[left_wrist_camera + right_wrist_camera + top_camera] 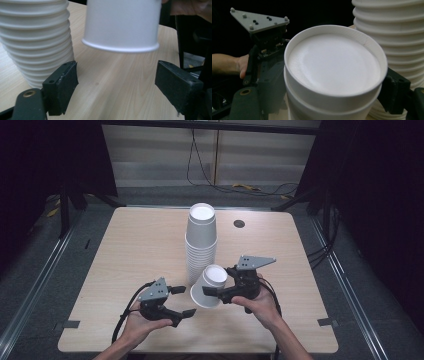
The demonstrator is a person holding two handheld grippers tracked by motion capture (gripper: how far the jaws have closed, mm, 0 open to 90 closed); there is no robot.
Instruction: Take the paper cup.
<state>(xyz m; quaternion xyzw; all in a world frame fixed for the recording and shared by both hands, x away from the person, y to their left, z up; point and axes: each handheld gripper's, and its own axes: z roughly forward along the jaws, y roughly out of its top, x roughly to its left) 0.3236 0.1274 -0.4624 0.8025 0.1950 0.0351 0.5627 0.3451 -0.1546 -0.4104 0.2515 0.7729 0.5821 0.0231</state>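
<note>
Between right gripper (212, 292) jaws, paper cup (210, 285)

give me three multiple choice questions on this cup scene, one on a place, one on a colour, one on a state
1. Where does the tall stack of cups stand?
A. On the floor beside the table
B. Near the middle of the table
C. At the table's far left corner

2. What colour are the cups?
A. White
B. Red
C. Blue

3. What is the state of the left gripper?
A. Shut on a cup
B. Shut on the stack
C. Open, with nothing between its jaws

Answers:
1 B, the high view shows the stack upside down near the table's middle.
2 A, the stack and the cups in the right gripper are all white.
3 C, the left gripper view shows its jaws apart over bare wood, the held cups above and beyond them.
</note>
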